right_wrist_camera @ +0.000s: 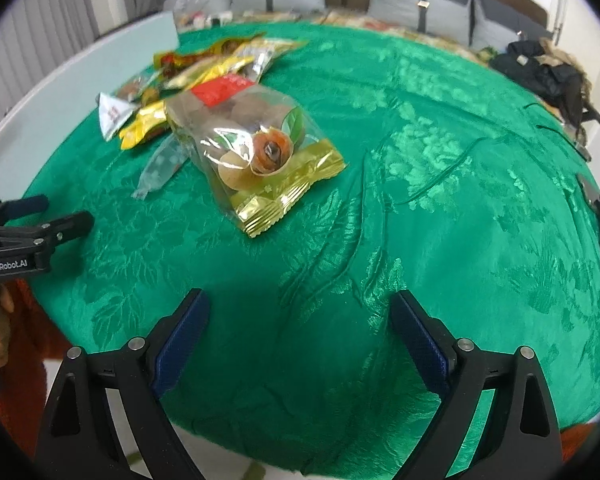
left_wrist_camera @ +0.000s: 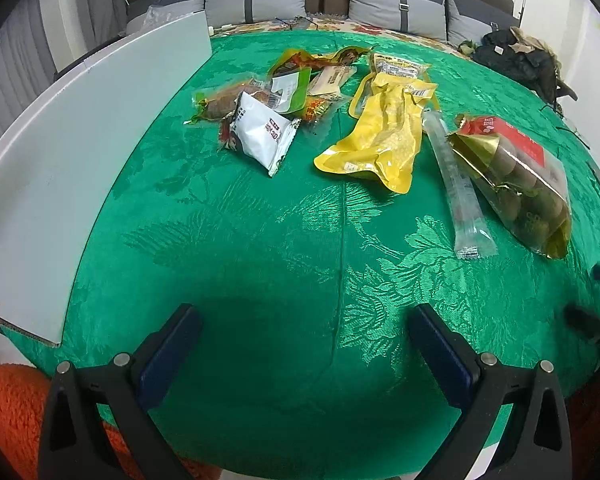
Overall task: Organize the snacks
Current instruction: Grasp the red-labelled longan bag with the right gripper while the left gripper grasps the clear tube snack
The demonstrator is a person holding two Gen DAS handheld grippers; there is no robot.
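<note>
Left wrist view: fingers (left_wrist_camera: 172, 344) spread wide, left gripper (left_wrist_camera: 304, 344) empty over the green tablecloth (left_wrist_camera: 260, 248). Ahead, well beyond the tips: one white packet (left_wrist_camera: 260, 132), one yellow pouch (left_wrist_camera: 380, 136), one clear stick pack (left_wrist_camera: 456, 184) running near-to-far, one gold-trimmed bag (left_wrist_camera: 520, 184).

Right wrist view: fingers (right_wrist_camera: 420, 336) likewise parted, right gripper (right_wrist_camera: 300, 328) holding nothing. Gold-trimmed bag ahead-left, long axis slanting away leftward, sealed end nearest.

Black tongs (left_wrist_camera: 304, 344), blue pads (left_wrist_camera: 168, 356), silver screws, "GenRobot.AI" marking, orange sleeve (right_wrist_camera: 24, 320)

glossy woven tablecloth (left_wrist_camera: 260, 240), shiny plastic packets (left_wrist_camera: 374, 136)
</note>
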